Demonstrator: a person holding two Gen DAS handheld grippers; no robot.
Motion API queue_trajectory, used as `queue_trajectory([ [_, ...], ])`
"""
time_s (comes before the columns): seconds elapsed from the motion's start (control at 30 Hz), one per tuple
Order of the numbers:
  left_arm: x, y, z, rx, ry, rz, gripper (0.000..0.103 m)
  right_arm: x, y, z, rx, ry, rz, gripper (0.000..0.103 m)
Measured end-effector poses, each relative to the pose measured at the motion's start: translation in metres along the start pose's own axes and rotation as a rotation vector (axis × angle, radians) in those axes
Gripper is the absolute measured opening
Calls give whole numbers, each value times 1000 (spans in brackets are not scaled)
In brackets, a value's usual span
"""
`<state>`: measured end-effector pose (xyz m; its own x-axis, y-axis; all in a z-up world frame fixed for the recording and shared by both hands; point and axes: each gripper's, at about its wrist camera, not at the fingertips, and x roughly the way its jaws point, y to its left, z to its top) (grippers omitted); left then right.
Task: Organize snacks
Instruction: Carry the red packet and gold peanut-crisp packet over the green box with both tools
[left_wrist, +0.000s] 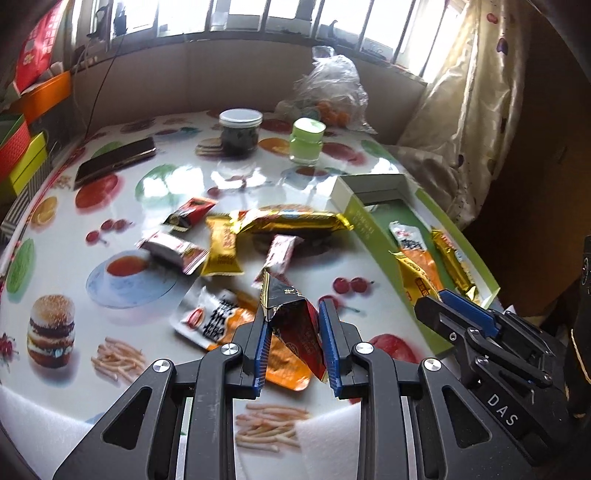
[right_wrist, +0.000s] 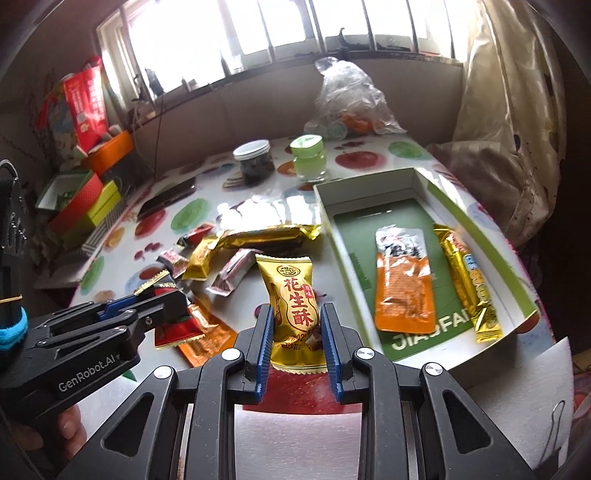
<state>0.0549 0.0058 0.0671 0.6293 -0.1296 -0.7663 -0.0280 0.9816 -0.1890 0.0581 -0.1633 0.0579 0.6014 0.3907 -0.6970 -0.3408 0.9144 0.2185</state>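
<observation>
Left tongs (left_wrist: 293, 317) clamped on black-red packet (left_wrist: 295, 317), right tongs (right_wrist: 297, 325) clamped on gold packet (right_wrist: 293, 310) marked 花生酥, green tray (right_wrist: 406, 343) lettered JIA, tongs bodies marked GenRobot.AI, DAS

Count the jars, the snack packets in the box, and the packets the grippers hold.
Jars: 2, dark jar, green jar
Packets in the box: 2, orange-and-white packet, gold bar
Held packets: 2, gold packet (right gripper), red-and-black packet (left gripper)
Total: 6
</observation>
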Motion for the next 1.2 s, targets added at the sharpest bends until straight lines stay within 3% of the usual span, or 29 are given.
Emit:
queue_trajectory([
  [0.7,18,-46,35,68,-9,-116,27,-13,-52,13,87,-47,-82,24],
  [1.2,49,-86,57,108,31,-186,27,4,-94,11,115,-3,-178,24],
])
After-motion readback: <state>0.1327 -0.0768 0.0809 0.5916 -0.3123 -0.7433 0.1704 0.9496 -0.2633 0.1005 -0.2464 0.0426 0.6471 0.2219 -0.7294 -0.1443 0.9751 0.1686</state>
